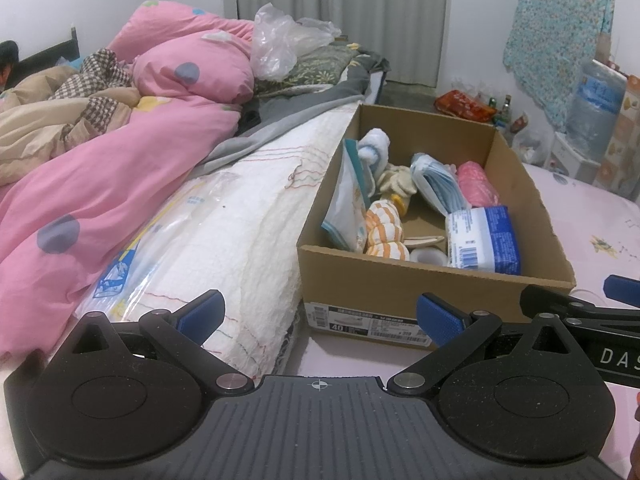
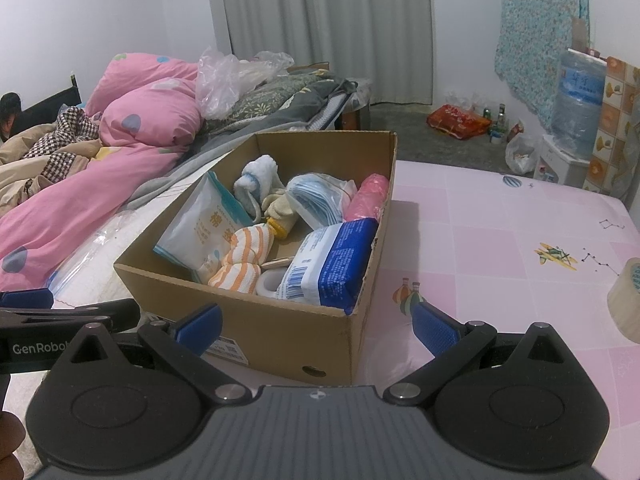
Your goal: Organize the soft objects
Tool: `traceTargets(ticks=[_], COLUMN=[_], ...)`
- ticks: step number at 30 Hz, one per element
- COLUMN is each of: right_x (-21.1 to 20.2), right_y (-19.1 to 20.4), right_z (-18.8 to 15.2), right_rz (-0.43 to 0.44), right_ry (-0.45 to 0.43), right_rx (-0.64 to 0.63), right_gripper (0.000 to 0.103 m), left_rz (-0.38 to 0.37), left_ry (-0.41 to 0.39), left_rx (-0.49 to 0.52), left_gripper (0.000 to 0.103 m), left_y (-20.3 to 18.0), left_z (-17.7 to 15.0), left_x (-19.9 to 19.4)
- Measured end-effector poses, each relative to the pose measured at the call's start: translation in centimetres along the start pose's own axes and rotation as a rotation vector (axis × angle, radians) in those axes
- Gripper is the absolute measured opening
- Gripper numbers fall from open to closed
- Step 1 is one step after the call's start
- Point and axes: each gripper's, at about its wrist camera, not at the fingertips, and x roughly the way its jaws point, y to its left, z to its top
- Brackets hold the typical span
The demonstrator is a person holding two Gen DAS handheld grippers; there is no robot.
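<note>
Your left gripper (image 1: 318, 312) and right gripper (image 2: 316, 322) both stand wide apart, holding nothing; the brown cardboard box (image 2: 280, 332) of soft packets sits just beyond them.

A lived-in bedroom at home: rumpled pink duvet (image 1: 120, 168) on a bed, grey curtains (image 2: 332, 28), water jug (image 2: 578, 96) by the wall, pink patterned sheet (image 2: 520, 240) underneath.
</note>
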Motion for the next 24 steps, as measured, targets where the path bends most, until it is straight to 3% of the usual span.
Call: traceTargets(ticks=[24], right_x=[-0.15], right_y=[-0.06], right_z=[0.11], right_rz=[0.0], right_ry=[-0.002], right_rx=[-0.001], right_gripper=[0.073], left_rz=[0.002], left_ry=[-0.003], left_rx=[0.001], left_gripper=[0.102], left_y=[0.03], left_z=[0.0], left_x=[-0.14])
